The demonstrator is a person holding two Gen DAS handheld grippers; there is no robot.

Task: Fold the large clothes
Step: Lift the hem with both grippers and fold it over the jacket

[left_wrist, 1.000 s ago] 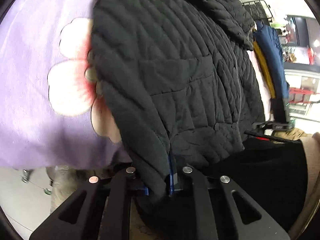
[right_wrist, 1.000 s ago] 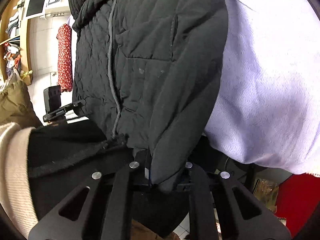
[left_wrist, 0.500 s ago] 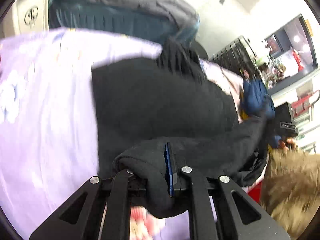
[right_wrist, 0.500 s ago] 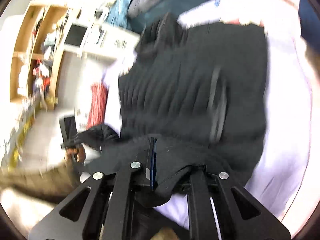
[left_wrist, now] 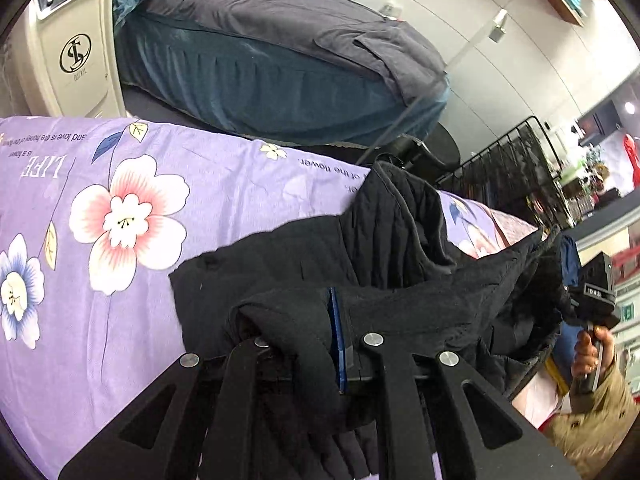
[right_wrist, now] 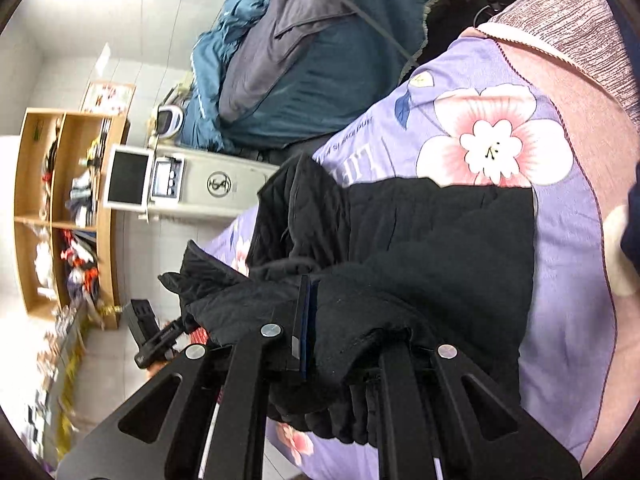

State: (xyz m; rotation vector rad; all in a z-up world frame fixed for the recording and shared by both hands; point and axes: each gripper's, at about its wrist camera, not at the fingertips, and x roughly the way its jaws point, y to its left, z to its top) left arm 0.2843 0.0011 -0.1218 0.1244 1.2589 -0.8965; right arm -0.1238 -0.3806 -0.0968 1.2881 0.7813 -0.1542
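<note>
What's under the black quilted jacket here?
The black quilted jacket lies on a purple floral sheet, which shows all around it. Whatever the sheet covers is hidden, as is anything directly beneath the jacket.

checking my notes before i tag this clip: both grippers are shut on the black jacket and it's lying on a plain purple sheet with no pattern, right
Not quite. The sheet is purple but not plain: it carries large pink-and-white flowers and printed words, clear in the left wrist view. The rest holds: the left gripper and the right gripper are each shut on the black jacket, which lies on that sheet.
</note>
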